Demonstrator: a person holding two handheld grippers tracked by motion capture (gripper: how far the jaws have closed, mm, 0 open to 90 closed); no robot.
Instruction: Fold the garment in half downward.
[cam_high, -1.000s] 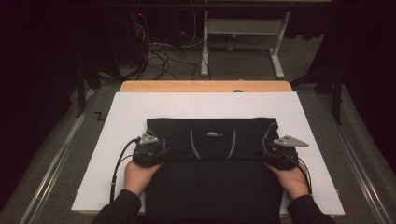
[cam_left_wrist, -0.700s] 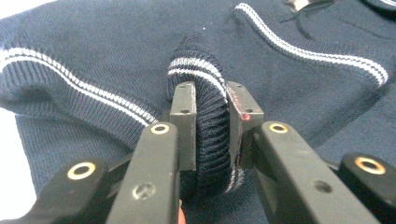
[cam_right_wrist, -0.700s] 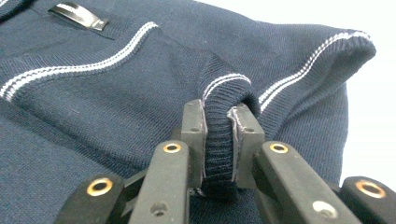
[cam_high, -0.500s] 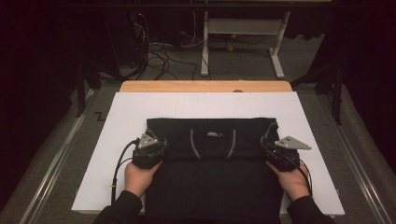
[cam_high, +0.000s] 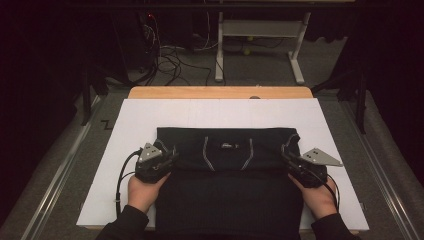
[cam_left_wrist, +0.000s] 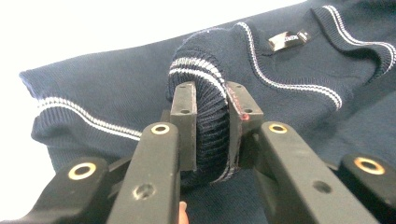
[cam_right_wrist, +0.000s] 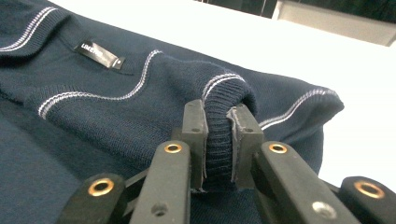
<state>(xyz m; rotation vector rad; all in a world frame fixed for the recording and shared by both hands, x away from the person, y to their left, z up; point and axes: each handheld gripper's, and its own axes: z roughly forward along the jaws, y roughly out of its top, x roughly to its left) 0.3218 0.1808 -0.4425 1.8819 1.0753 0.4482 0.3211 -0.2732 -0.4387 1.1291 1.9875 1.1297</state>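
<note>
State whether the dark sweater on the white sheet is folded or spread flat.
Folded: the sweater is doubled over, its far part lying across the body, and both grippers pinch the ribbed, striped fold.

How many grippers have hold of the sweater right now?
2. The left gripper is clamped on a ribbed, striped cuff at the sweater's left edge; the right gripper is clamped on the matching cuff at its right edge.
</note>
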